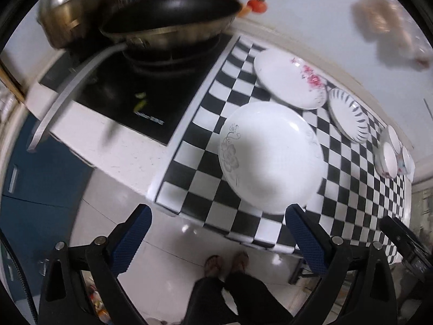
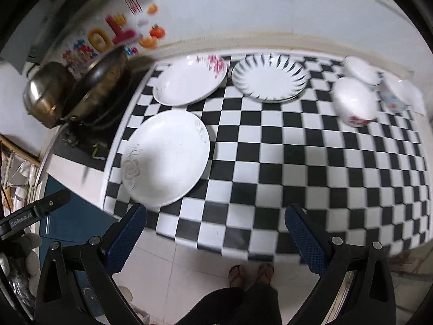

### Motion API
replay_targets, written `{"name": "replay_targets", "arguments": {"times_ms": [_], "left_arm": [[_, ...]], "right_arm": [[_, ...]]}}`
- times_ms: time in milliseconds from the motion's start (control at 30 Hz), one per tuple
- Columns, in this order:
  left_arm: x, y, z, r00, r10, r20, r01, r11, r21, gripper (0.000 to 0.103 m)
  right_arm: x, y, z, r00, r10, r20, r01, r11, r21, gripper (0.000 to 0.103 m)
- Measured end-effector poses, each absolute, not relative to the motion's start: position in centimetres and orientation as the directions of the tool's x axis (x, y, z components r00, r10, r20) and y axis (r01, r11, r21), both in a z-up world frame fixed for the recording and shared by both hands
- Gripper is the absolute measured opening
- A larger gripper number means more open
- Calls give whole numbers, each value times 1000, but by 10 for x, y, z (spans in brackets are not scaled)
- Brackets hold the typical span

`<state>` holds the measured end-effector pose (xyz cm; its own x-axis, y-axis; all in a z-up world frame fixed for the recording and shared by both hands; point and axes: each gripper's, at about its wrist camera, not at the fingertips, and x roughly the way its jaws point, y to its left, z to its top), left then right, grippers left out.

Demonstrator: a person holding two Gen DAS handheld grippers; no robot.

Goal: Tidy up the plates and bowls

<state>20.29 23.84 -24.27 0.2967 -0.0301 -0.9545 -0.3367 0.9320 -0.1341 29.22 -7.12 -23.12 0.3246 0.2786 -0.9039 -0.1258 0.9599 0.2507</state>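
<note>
Since nothing's been stacked yet, both claws hang back off the tabletop (image 2: 270, 162) edge, left claw (image 1: 217, 239) and right claw (image 2: 215, 237) spread wide and empty. Closest is the grey-flower plate (image 2: 167, 157), near the front edge, so probably first grab. Behind it sit the pink-flower plate (image 2: 189, 80) and striped plate (image 2: 270, 78), with three bowls (image 2: 356, 101) bunched far right. Watch the wok (image 1: 170, 16) on the stove, just left of the plates.

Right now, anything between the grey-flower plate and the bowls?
Nothing; in the right wrist view only bare checkered mat separates the grey-flower plate from the bowls.
</note>
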Motion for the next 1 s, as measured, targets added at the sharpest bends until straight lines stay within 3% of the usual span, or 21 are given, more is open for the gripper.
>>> {"name": "replay_targets", "arguments": {"times_ms": [167,367,500,600,633,733,1000], "left_arm": [[246,249,-287,230,-94,-969,-370,912,-176,100],[299,247,-332,150,-107,-983,-351,924,-154,74],[326,245,-358,80,-95,-992,-327,938,-116,51],[336,245,-366,60,-107,-992,-312,942,-120,42],[338,244,-366,61,-118,-991,-306,943,-131,39],[340,241,-364,68,-108,-992,-287,950,-123,39],[334,223,-346,73,-83,-994,-265,959,-99,38]], "right_arm": [[351,-62,-283,222,304,-926,-79,953,294,100],[412,-43,-335,94,379,-921,-90,924,371,91],[437,-26,-368,-15,413,-910,-130,902,412,72],[450,-19,-385,-74,432,-899,-135,889,438,60],[453,-17,-384,-63,436,-898,-145,886,441,51],[461,-9,-387,-102,451,-887,-163,872,462,23],[457,-11,-386,-127,400,-908,-216,882,419,21]]}}
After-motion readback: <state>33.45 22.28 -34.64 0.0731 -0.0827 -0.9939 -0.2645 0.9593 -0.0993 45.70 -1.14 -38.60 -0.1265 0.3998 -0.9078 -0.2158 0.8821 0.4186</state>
